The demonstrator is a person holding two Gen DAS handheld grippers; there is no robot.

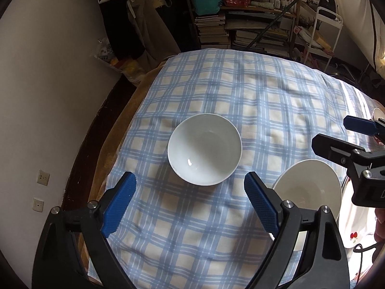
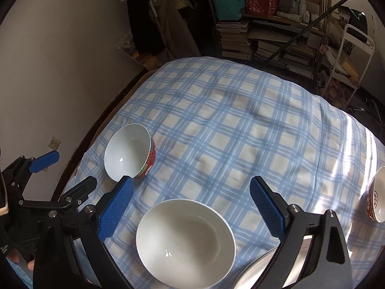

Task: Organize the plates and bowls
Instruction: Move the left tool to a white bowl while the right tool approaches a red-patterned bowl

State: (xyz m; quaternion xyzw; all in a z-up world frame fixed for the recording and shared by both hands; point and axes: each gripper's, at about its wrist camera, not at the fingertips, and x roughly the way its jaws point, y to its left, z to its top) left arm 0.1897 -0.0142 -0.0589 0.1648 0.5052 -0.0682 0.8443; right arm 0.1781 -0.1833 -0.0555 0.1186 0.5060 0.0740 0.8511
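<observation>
1. Evidently sorting is only starting: the red bowl (image 2: 131, 153), white bowl (image 2: 185, 238) and a third bowl (image 2: 376, 197) are sitting apart on the checked cloth (image 2: 240, 125).
2. Left gripper (image 1: 190, 187) and right gripper (image 2: 192, 192) are hanging wide-jawed, holding nothing, nearest the white bowl.
3. Bowls are looking glossy and round, the cloth soft.
</observation>
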